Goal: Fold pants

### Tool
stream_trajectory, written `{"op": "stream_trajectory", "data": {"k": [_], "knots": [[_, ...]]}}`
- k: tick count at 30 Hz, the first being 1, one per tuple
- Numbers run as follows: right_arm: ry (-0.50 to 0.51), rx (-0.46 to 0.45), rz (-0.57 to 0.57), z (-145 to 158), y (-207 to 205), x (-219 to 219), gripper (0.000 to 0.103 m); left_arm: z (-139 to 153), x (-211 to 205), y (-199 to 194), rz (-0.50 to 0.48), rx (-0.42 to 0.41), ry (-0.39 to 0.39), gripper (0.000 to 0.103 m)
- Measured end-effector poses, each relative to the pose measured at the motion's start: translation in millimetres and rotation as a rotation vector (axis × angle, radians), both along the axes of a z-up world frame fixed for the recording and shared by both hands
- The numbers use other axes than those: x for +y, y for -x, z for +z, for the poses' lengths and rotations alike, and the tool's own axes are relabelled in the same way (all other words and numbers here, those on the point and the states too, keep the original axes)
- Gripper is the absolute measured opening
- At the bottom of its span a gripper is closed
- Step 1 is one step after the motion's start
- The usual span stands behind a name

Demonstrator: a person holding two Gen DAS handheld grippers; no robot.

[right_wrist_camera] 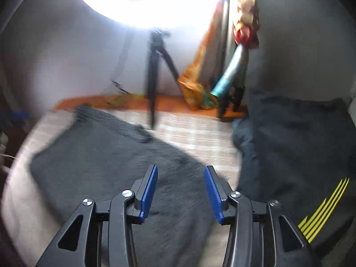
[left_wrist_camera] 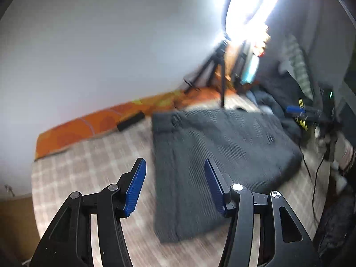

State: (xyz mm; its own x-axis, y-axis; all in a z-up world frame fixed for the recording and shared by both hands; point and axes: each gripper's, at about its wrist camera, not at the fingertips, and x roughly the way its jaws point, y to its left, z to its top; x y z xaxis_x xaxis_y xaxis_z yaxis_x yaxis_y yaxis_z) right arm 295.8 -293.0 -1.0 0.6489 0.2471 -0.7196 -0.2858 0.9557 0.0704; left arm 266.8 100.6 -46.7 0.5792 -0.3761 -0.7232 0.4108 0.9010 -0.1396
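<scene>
Dark grey pants (left_wrist_camera: 213,155) lie folded into a flat rectangle on the checked bed sheet (left_wrist_camera: 89,155). My left gripper (left_wrist_camera: 175,166) hovers above their near left edge, open, with nothing between its blue pads (left_wrist_camera: 135,187). In the right wrist view the same pants (right_wrist_camera: 106,155) spread out below my right gripper (right_wrist_camera: 180,173). It is open too, its blue pads (right_wrist_camera: 149,191) apart and clear of the cloth. The other gripper (left_wrist_camera: 298,111) shows at the far right of the left wrist view, blurred.
A ring light (right_wrist_camera: 142,4) on a black tripod (right_wrist_camera: 153,84) stands at the back of the bed. Orange patterned cloth (left_wrist_camera: 93,124) runs along the wall. A dark garment with yellow stripes (right_wrist_camera: 300,155) lies to the right. A small black box (left_wrist_camera: 131,121) rests near the wall.
</scene>
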Motion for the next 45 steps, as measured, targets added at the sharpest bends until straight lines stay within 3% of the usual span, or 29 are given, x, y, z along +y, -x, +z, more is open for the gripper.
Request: {"op": "stream_trajectory", "data": {"k": [3,6,11,17,21,24,27,31,33,35,38,41,45], "knots": [[-0.08,-0.018,0.082,12.6,42.6,14.5,0.049,-12.0,-7.3,31.2,-0.038,0.021,-0.005,0.054],[-0.076,-0.013,0.159,11.1,75.5,36.2,0.049,-27.6,-14.7,52.8,-0.057,0.063,0.024,0.053],[-0.143,0.119,0.226,-22.4,109.0,66.1,0.049,-55.7,-28.8,74.9,-0.098,0.143,0.047,0.053],[-0.144,0.236,0.21,-67.1,104.7,87.4,0.05,-78.8,-44.7,74.5,-0.101,0.195,0.078,0.052],[-0.198,0.273,0.14,-84.1,91.5,85.9,0.06,-89.2,-54.2,64.3,-0.081,0.19,0.076,0.051],[-0.226,0.262,0.099,-90.8,86.4,86.4,0.061,-94.8,-53.3,56.3,-0.049,0.19,0.123,0.051],[-0.317,0.26,0.073,-93.8,77.2,84.4,0.071,-97.0,-54.8,50.4,-0.029,0.176,0.147,0.051],[-0.363,0.226,0.061,-94.5,65.0,90.8,0.071,-97.3,-53.9,44.0,0.001,0.157,0.191,0.047],[-0.396,0.218,0.057,-93.9,60.9,92.8,0.065,-96.9,-53.3,41.4,0.006,0.156,0.213,0.039],[-0.443,0.234,0.078,-95.0,57.1,93.3,0.038,-96.0,-53.5,40.9,0.0,0.153,0.223,0.029],[-0.497,0.236,0.101,-91.8,55.1,91.2,0.022,-90.2,-53.8,41.6,-0.012,0.14,0.225,0.017],[-0.533,0.226,0.114,-80.9,55.3,88.2,0.012,-79.8,-49.4,41.7,-0.022,0.144,0.263,0.01],[-0.62,0.229,0.135,-59.9,60.3,78.7,0.009,-58.4,-45.1,46.4,-0.045,0.138,0.282,0.009]]}}
